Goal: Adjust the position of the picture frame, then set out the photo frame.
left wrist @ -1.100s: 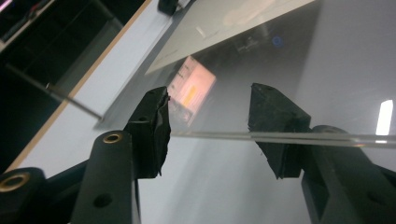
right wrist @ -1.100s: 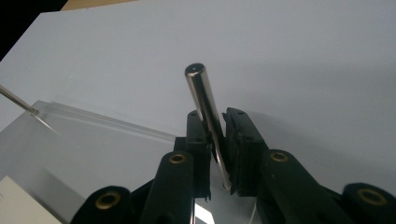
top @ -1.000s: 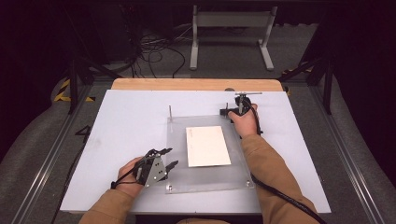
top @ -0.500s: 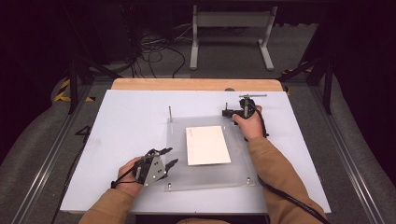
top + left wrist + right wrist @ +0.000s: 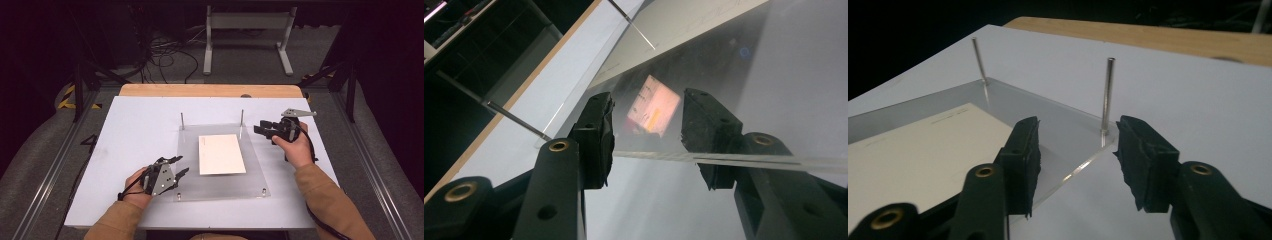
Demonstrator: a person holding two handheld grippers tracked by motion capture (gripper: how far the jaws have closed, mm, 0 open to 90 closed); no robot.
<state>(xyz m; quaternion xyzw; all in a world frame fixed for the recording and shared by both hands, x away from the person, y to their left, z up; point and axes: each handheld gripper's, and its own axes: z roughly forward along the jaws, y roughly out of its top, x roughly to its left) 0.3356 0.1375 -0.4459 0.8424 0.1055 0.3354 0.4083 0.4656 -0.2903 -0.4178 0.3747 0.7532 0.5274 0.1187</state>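
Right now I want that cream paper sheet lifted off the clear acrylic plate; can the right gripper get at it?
Probably yes. The right gripper, jaws open, hovers beside the clear acrylic plate, and the cream paper sheet lies uncovered. A thin metal pin stands nearby, though off to one side.

No text can be read; the faint print on the cream card (image 5: 221, 154) is illegible.
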